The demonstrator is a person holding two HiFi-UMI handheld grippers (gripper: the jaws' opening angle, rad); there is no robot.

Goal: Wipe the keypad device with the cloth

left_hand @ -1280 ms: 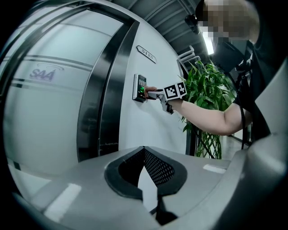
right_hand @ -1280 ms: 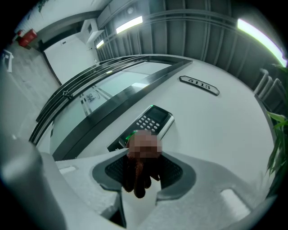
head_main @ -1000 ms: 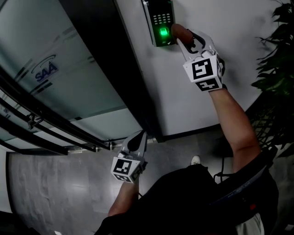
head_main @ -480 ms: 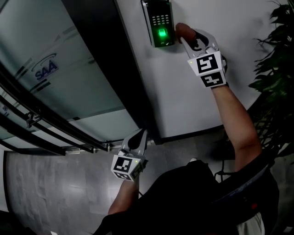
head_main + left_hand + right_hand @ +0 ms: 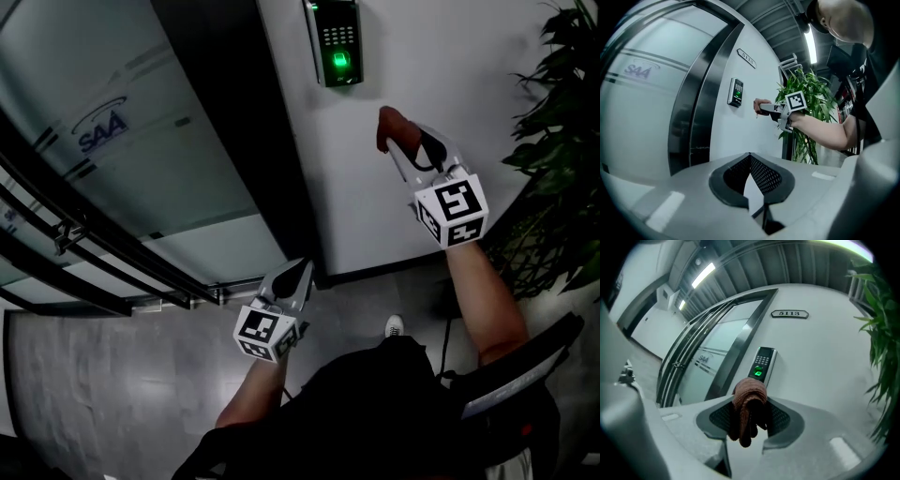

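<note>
The black keypad device [image 5: 336, 42] hangs on the white wall, its green light on; it also shows in the left gripper view [image 5: 736, 92] and the right gripper view [image 5: 761, 364]. My right gripper [image 5: 401, 141] is shut on a folded brown cloth [image 5: 390, 125], held below and to the right of the device and apart from it. The cloth [image 5: 749, 399] bulges from between the jaws of the right gripper [image 5: 750, 404]. My left gripper [image 5: 298, 274] hangs low near the door frame, its jaws [image 5: 750, 157] closed together on nothing.
A frosted glass door [image 5: 112, 141] with a logo and a dark metal frame [image 5: 234, 141] stand left of the device. A leafy plant [image 5: 562, 112] stands at the right. A room number plate [image 5: 790, 313] is above the keypad. Grey floor [image 5: 112, 394] lies below.
My right gripper with the cloth has moved down and to the right, away from the keypad's side. The left gripper has stayed low in place.
</note>
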